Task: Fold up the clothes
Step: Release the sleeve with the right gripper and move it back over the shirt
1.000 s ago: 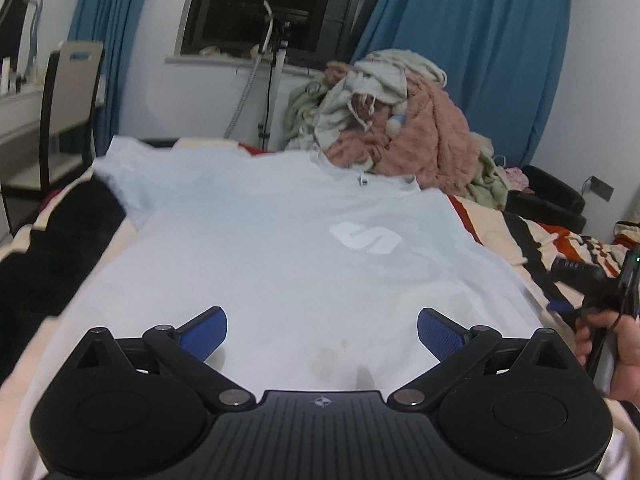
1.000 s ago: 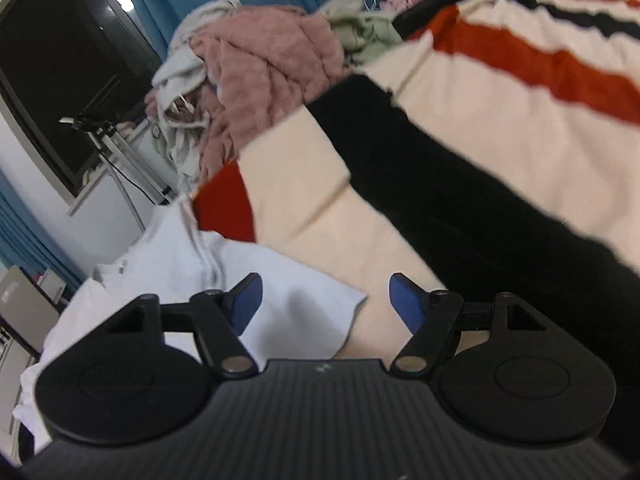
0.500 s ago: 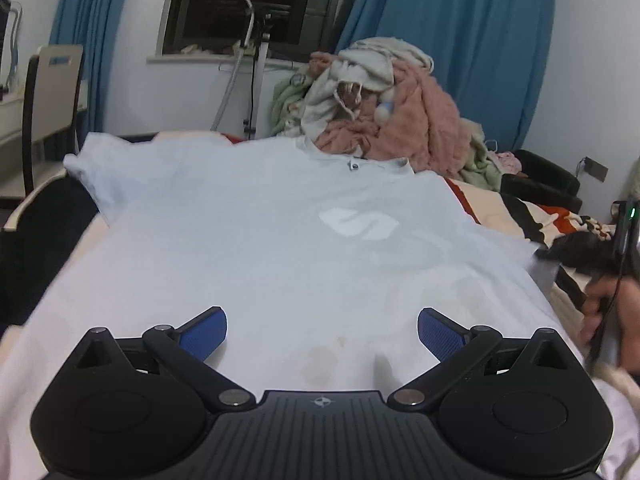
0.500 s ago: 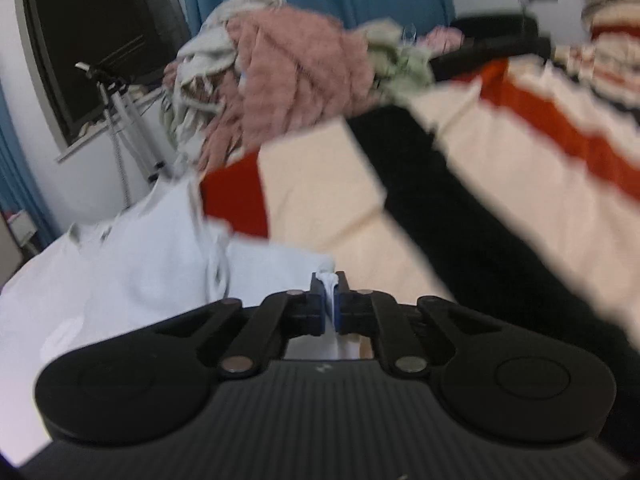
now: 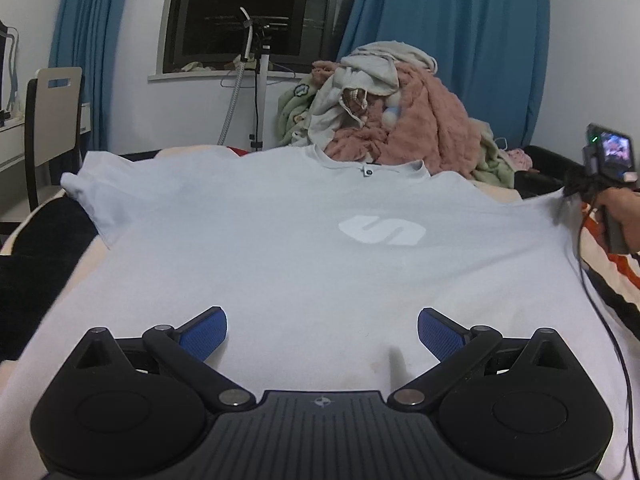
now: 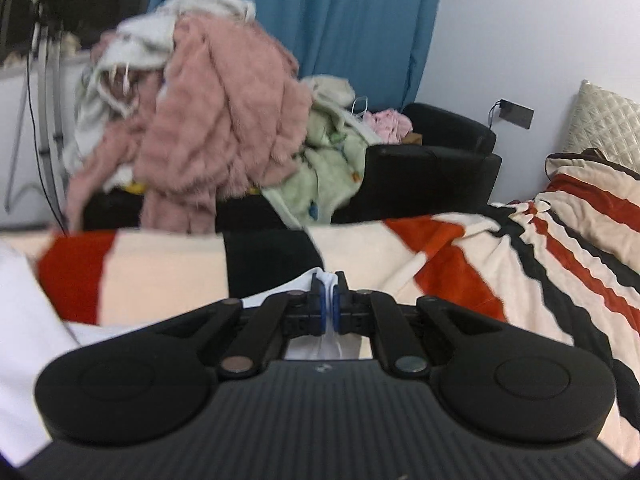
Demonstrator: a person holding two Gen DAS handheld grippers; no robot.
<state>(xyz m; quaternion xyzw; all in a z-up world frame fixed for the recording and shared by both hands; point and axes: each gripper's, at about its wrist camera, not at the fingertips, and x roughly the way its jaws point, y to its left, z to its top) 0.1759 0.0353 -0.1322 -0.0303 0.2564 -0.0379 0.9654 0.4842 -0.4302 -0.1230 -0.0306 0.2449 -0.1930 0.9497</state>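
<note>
Item: pale blue-white T-shirt (image 5: 280, 248), short-sleeved, lying front-up and spread nearly flat on a bed covered by a striped blanket (image 6: 560, 248) in cream, black and red-orange. Cloth mostly smooth; faint brownish marks near the hem, between the left gripper's fingers. Round collar at the far end with a small dark tag (image 5: 367, 172) just below it; any writing on the tag is too small to read.

Marking: one white logo (image 5: 382, 231) on the chest, shaped like a blocky letter S. No other legible text.

Orientation: long axis runs near to far, hem at the near edge, collar at the far edge, toward the heap of laundry (image 5: 392, 120) of pink, grey and green pieces. Left sleeve (image 5: 86, 188) lies out flat at far left. Right sleeve (image 5: 548, 208) is drawn out to the right and lifted slightly.

Left gripper (image 5: 322, 330): jaws wide apart, holding nothing, poised over the hem area.

Right gripper (image 6: 329, 300): jaws closed tight on a pinch of white sleeve cloth. In the left wrist view it appears at far right, held by a hand (image 5: 622, 216), with a cable (image 5: 600, 304) trailing down across the shirt's edge.

Surroundings: blue curtains (image 5: 448, 40), dark window (image 5: 244, 12), chair (image 5: 52, 120) at far left, black armchair (image 6: 432, 168) behind the bed.
</note>
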